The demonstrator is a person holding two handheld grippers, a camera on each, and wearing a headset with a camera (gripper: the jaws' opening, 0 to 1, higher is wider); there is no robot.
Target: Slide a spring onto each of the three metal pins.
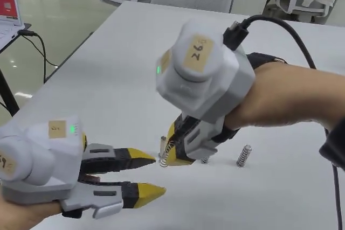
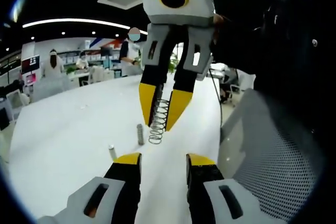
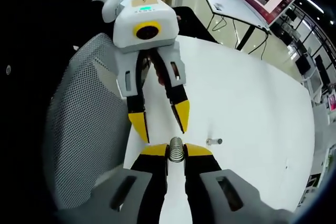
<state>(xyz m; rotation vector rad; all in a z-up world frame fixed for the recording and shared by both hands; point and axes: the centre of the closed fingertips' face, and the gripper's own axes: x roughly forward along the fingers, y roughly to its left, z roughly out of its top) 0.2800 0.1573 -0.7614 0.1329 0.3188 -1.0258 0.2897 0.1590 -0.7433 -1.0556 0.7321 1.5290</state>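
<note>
White table (image 1: pixel 108 84): a spring (image 2: pixel 159 120) is held ready for a pin (image 2: pixel 140 134).
Nearest, the left gripper (image 1: pixel 157 174) is held wide apart and empty. Beyond it, the spring is pinched by the right gripper (image 2: pixel 159 126) beside the bare pin, and must next be lined up over its top.
</note>
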